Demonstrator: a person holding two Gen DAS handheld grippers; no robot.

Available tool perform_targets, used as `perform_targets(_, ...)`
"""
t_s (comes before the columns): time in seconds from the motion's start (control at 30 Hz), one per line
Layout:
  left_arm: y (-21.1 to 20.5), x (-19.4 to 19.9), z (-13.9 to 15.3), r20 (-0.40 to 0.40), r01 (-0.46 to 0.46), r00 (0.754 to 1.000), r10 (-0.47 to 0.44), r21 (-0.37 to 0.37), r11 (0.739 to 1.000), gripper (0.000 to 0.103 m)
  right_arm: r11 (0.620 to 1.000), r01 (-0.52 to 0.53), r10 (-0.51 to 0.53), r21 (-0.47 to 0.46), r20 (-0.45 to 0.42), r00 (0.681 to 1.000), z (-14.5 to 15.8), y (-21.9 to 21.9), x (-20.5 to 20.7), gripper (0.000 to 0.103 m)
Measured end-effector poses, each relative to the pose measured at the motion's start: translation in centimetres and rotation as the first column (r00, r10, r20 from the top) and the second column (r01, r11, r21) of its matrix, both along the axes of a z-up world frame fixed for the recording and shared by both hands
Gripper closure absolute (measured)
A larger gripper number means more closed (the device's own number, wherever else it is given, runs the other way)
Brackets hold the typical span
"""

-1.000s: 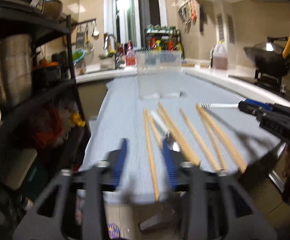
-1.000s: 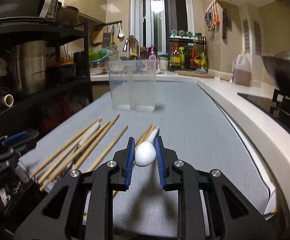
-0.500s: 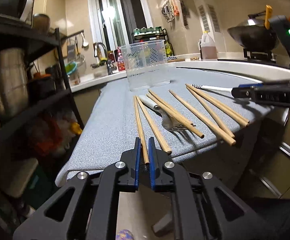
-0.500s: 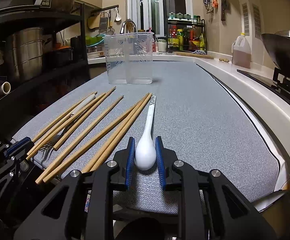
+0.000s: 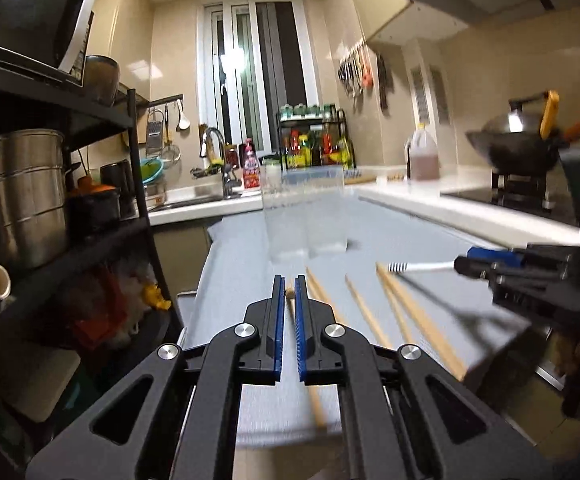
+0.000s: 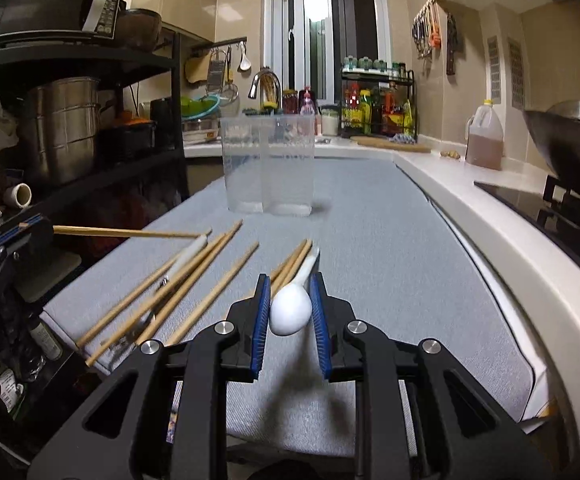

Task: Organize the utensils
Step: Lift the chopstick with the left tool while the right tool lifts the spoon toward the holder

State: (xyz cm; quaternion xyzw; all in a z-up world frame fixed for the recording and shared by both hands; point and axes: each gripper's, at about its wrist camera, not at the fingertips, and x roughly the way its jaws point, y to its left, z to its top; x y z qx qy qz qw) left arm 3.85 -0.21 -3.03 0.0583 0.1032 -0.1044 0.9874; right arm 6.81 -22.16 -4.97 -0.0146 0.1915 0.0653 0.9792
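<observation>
My left gripper (image 5: 289, 285) is shut on one wooden chopstick (image 6: 125, 233), held level above the grey mat (image 6: 390, 260); its end (image 5: 289, 292) shows between the blue pads. My right gripper (image 6: 290, 280) is shut on the bowl of a white spoon (image 6: 290, 312), raised a little off the mat, with its striped handle (image 5: 418, 267) pointing away. Several chopsticks (image 6: 209, 292) and a white-handled fork (image 6: 185, 256) lie loose on the mat. A clear two-compartment holder (image 6: 267, 168) stands further back on the mat, blurred in the left wrist view (image 5: 304, 212).
A black shelf rack with a steel pot (image 6: 61, 128) lines the left side. The white counter on the right carries an oil jug (image 6: 486, 140) and a wok (image 6: 570, 140) on the stove. The mat's near edge lies just under both grippers.
My left gripper closed on a chopstick at the mat's near edge and lifted it off the mat. My right gripper kept the spoon, dipped to the mat and rose again.
</observation>
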Motion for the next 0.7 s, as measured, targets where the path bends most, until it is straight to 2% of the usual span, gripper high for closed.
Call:
perform_targets(0.37, 0.8, 4.4, 4.3, -0.028, 0.028, 0.999, -0.030, -0.090, 0.996, 0.098, 0.999, 0.013, -0.015, 0.036, 0.083, 0.996, 3.9, -0.5, 2.4, 0.082)
perform_targets(0.7, 1.0, 8.4, 6.1, -0.077, 0.050, 0.995, -0.060, -0.126, 0.991, 0.098, 0.996, 0.021, -0.030, 0.088, 0.102, 0.994, 6.4, -1.0, 6.1, 0.083)
